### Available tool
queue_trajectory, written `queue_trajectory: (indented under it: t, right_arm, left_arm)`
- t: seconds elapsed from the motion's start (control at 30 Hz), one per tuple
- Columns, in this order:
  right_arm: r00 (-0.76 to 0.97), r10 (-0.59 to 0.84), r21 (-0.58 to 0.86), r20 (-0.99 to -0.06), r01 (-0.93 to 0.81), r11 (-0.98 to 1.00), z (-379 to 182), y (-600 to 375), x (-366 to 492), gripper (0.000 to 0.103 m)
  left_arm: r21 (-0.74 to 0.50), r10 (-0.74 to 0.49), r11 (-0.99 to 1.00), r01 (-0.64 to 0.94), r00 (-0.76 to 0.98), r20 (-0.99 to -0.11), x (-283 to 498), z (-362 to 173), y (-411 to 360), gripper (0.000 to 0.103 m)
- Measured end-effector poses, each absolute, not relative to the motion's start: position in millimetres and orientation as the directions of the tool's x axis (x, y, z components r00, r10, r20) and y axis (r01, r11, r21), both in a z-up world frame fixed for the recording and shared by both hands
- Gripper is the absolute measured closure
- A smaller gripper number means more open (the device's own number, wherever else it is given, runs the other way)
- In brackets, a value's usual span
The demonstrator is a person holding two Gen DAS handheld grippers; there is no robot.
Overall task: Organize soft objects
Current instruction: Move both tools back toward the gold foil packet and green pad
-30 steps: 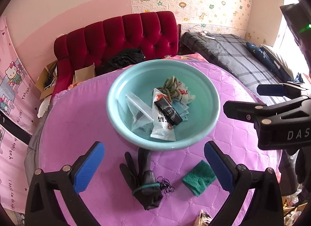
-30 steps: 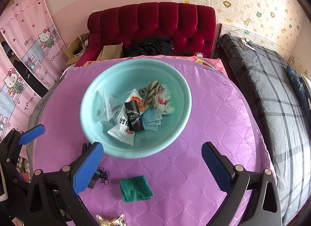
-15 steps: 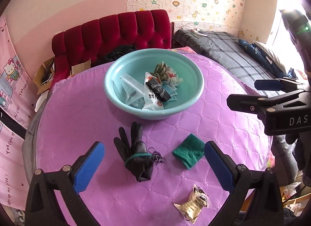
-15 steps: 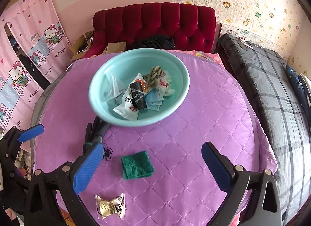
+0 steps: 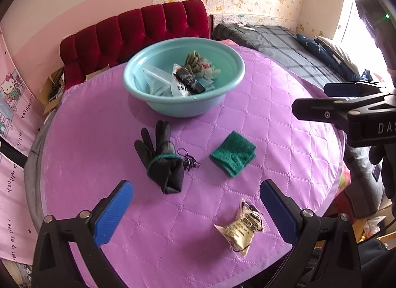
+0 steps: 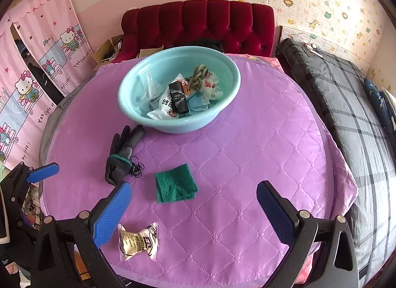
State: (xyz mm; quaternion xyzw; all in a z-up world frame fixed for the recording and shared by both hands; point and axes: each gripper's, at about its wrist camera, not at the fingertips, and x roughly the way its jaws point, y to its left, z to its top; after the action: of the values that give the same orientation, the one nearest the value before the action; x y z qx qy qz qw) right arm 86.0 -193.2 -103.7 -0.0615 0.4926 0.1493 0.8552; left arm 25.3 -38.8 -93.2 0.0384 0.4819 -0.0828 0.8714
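A teal basin (image 5: 138, 90) (image 6: 222, 112) stands at the far side of the round purple table; it holds several packets, a clear bag, a braided cord and a crumpled cloth. On the quilt nearer me lie a black glove (image 5: 160, 161) (image 6: 121, 156) with a black hair tie (image 5: 189, 160) beside it, a folded green cloth (image 5: 234, 153) (image 6: 175, 184) and a gold snack packet (image 5: 241, 228) (image 6: 138, 241). My left gripper (image 5: 196, 211) is open above the near edge. My right gripper (image 6: 193, 212) is open too, with nothing between its fingers.
A red tufted headboard (image 6: 203, 23) stands behind the table. A bed with a grey plaid cover (image 6: 346, 95) runs along the right. Pink cartoon curtains (image 6: 32, 70) hang at the left. The right gripper's body (image 5: 346, 112) juts in from the right in the left wrist view.
Both grippers have drawn back and up from the basin towards the near edge. The glove, green cloth and snack packet have come fully into view. Nothing on the table has moved.
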Motion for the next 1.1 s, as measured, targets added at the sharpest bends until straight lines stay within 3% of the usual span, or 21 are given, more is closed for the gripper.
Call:
queue_trajectory:
  t: [1.1]
  right_arm:
    - [0.377,0.124,0.013,-0.918,-0.284,0.959,-178.2,-225.9,80.4,0.0]
  left_arm:
    - [-0.105,-0.147,0.982,0.155,0.29,-0.946,8.8,-190.0,-81.0,0.0]
